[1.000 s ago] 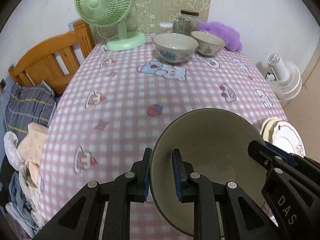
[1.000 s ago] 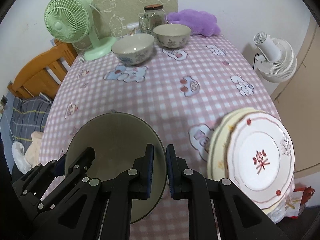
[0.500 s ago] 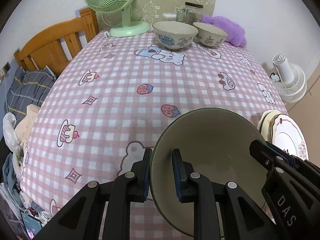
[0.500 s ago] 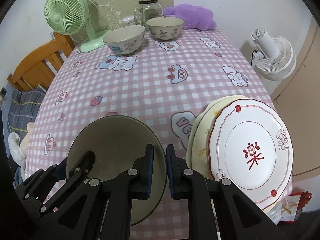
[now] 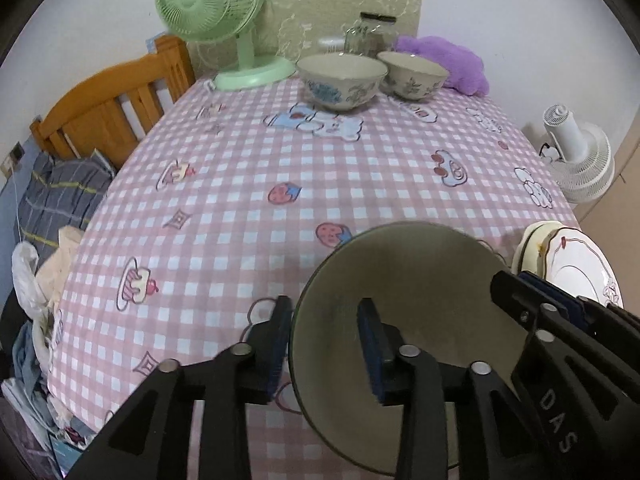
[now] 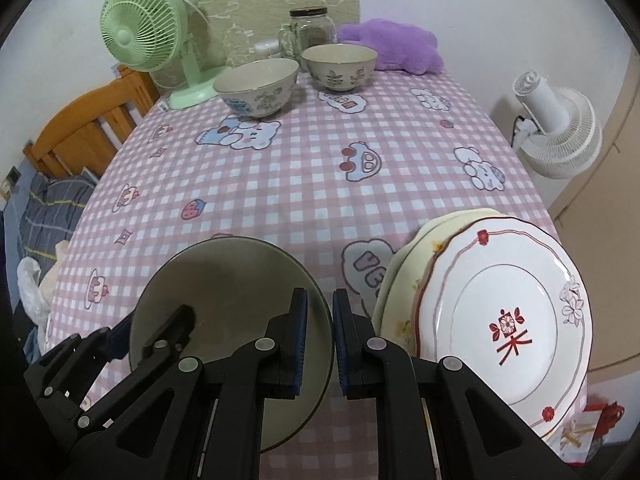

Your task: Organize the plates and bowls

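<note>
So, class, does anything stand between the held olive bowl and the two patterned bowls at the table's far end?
Nothing visible does. Only tablecloth lies between the olive bowl and the patterned bowls. The plate stack sits off to the right.

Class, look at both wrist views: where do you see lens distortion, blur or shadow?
Left wrist view: the table bulges like a dome, corners are black, and the dark bowl has a smeared rim. Right wrist view: same bulge and black corners; the plate is evenly lit; soft shadow lies beside the dark bowl.
</note>
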A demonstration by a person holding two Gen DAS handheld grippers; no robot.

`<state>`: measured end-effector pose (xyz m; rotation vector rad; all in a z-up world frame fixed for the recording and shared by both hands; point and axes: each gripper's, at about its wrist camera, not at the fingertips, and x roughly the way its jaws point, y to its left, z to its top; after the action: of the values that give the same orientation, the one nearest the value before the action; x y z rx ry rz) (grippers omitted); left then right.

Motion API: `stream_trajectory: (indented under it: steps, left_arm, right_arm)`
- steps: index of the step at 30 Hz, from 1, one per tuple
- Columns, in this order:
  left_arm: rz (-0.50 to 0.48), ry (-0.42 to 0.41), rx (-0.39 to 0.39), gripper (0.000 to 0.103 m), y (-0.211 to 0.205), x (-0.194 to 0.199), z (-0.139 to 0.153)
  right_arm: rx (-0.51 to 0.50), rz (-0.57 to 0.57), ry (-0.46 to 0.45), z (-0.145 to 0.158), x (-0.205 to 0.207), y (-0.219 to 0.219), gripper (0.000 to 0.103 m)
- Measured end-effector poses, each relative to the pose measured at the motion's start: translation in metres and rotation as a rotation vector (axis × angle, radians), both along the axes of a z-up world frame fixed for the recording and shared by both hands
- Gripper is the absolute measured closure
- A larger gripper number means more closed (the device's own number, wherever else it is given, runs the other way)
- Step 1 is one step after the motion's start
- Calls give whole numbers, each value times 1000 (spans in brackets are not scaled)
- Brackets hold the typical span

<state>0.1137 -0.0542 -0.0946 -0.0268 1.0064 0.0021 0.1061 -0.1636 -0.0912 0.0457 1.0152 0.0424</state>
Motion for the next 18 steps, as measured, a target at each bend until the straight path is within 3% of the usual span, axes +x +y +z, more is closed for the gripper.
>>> stream_trajectory:
  steps: [2,4,5,7,18]
  left_arm:
    - [-16,0,-7,52,-2,1,2]
    - [-20,-2,-4,42,-2,2,3]
    - [-27,-7,-12,37,-1,2,4]
    - [-38,-16,-21,27,-1,2,7]
    - [-82,-58,-65,19,18,18,38]
  right_arm:
    - [-16,9,-3,2,1,1,86]
    - [-25,22,-4,3,2,2,75]
    - [-29,20,-5,3,2,2,54]
    - [-18,3,-29,6,0,-1,26]
    - [-2,-12,-76,33,9,11,24]
